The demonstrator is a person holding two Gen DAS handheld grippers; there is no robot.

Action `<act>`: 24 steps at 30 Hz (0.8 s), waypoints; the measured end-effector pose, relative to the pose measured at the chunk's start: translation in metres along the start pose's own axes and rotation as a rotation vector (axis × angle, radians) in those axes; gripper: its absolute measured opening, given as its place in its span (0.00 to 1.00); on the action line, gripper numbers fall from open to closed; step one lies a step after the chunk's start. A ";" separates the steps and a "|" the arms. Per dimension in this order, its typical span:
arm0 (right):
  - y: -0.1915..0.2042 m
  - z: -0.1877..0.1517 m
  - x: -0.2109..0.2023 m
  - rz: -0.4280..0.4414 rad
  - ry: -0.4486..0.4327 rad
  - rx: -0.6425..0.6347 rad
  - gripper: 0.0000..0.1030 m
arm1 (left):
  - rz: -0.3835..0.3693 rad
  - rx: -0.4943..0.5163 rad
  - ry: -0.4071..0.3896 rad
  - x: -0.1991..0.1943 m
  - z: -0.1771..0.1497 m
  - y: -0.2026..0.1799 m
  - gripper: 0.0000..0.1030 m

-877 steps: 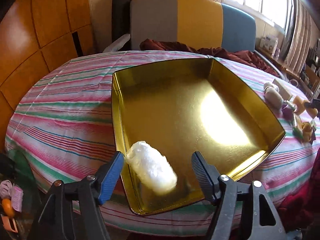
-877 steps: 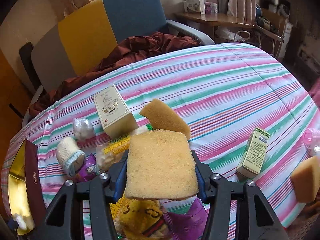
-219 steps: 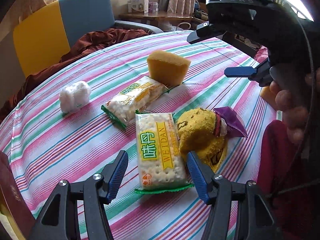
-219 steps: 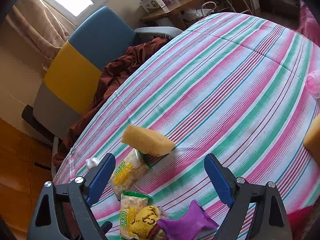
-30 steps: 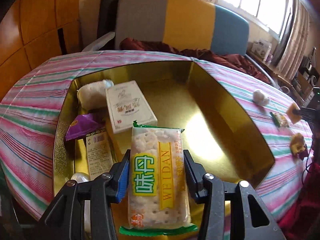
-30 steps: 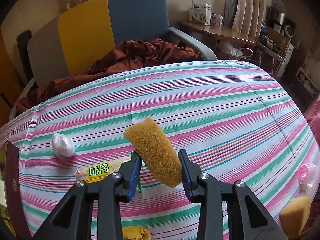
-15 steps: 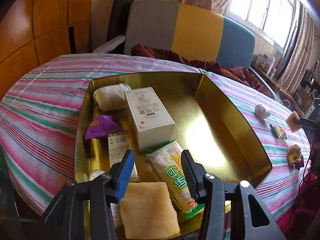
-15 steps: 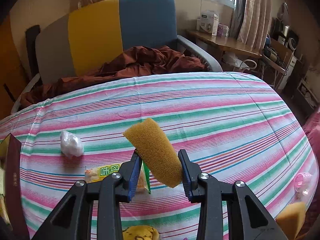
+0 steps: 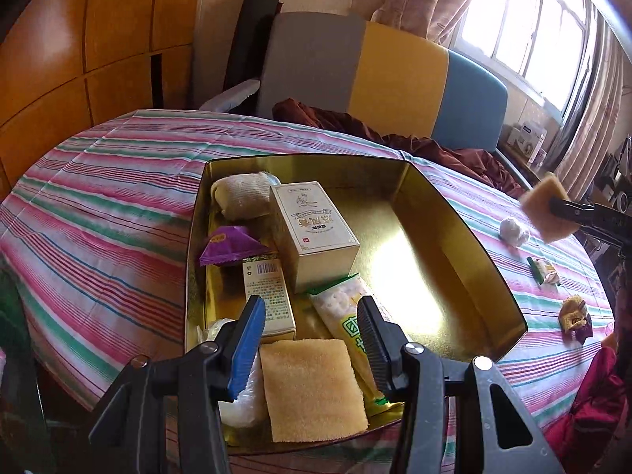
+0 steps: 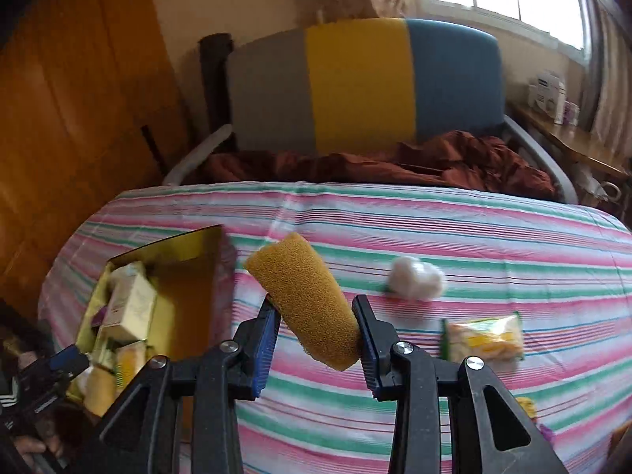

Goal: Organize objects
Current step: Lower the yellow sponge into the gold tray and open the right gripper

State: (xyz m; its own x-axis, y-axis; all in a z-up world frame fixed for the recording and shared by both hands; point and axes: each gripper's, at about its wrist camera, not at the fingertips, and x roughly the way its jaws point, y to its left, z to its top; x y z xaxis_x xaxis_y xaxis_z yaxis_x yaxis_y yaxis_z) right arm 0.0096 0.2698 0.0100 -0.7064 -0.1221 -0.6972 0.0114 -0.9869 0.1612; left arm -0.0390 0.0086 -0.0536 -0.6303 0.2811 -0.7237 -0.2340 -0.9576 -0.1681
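Clearly the right gripper (image 10: 316, 330) is clamped on a yellow sponge (image 10: 306, 308), which juts from between its two fingers toward the upper left of the right wrist frame, above the striped tablecloth (image 10: 493, 229). At lower centre of the left wrist frame the left gripper (image 9: 310, 326) stands partly open with nothing between its pads, hanging over the gold tray (image 9: 454, 237). Below its fingers a pale flat sponge (image 9: 312, 387) lies at the tray's near edge, with a cracker packet (image 9: 347, 320) just right of it and a white box (image 9: 314, 233) farther up.

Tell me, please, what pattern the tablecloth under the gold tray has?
The tablecloth has pink, green and white stripes with thin blue lines, clearest in the right wrist view.
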 end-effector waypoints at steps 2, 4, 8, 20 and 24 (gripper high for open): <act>0.038 -0.005 0.013 0.054 0.029 -0.063 0.37 | -0.002 -0.003 -0.004 -0.002 -0.002 0.002 0.47; 0.071 -0.014 0.028 0.076 0.068 -0.123 0.37 | 0.000 -0.006 -0.008 -0.005 -0.004 0.005 0.47; 0.114 -0.035 0.065 0.099 0.172 -0.177 0.37 | 0.001 -0.025 -0.004 -0.006 -0.008 0.013 0.47; 0.160 -0.067 0.090 0.280 0.277 -0.195 0.46 | 0.014 -0.051 -0.002 -0.006 -0.008 0.022 0.48; 0.157 -0.067 0.080 0.276 0.250 -0.175 0.63 | 0.019 -0.044 -0.006 -0.007 -0.007 0.020 0.48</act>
State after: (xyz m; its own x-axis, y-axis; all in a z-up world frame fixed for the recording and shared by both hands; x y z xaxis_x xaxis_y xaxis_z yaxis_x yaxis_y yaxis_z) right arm 0.0020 0.0984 -0.0670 -0.4663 -0.3854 -0.7963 0.3117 -0.9140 0.2598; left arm -0.0336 -0.0129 -0.0565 -0.6385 0.2628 -0.7234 -0.1891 -0.9646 -0.1836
